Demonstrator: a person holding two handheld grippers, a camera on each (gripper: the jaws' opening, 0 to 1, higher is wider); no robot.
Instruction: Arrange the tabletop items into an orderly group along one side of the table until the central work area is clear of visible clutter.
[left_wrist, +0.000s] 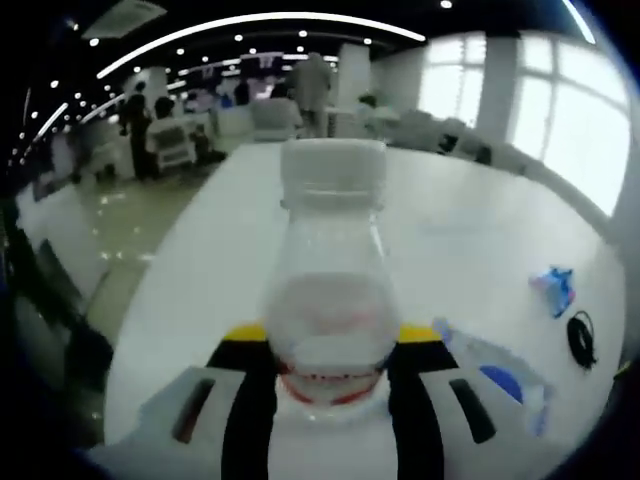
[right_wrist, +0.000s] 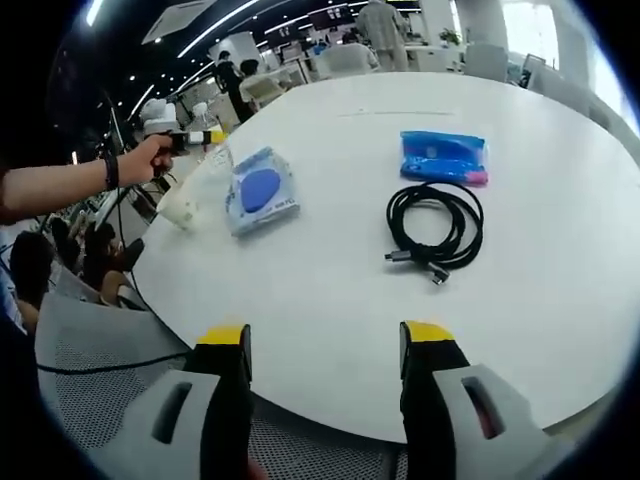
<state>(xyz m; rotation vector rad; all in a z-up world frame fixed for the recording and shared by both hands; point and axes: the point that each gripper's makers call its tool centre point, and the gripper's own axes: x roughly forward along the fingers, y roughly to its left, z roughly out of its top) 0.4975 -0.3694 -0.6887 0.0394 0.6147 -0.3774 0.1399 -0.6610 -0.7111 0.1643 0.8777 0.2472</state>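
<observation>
We use the coiled black cable (right_wrist: 436, 228) as our landmark, since it lies near the middle of the white table (right_wrist: 560, 300).

In the left gripper view, our left gripper (left_wrist: 330, 350) has its jaws closed around the lower body of a clear plastic bottle (left_wrist: 330, 290) with a white cap, which stands upright between them. In the right gripper view the same gripper (right_wrist: 200, 140) shows far to the left of the cable, at the table's edge, held by a hand (right_wrist: 150, 158). The bottle there is hard to make out clearly.

Our right gripper (right_wrist: 320, 345) has its jaws wide apart and holds nothing. It sits near the table edge, on the near side of the cable.

Just beyond the cable lies a blue packet (right_wrist: 443, 158) with a pink edge. To the cable's left, between it and the left gripper, lies a clear pouch with a blue disc (right_wrist: 260, 190).

We judge the step in hand to be placing the bottle at the left edge. To do it well, we should set it down upright and release only once the base rests flat. We should also leave space beside it, so the pouch, packet and cable can line up in a row. The cable, being loose, will likely need a grip across several loops.
</observation>
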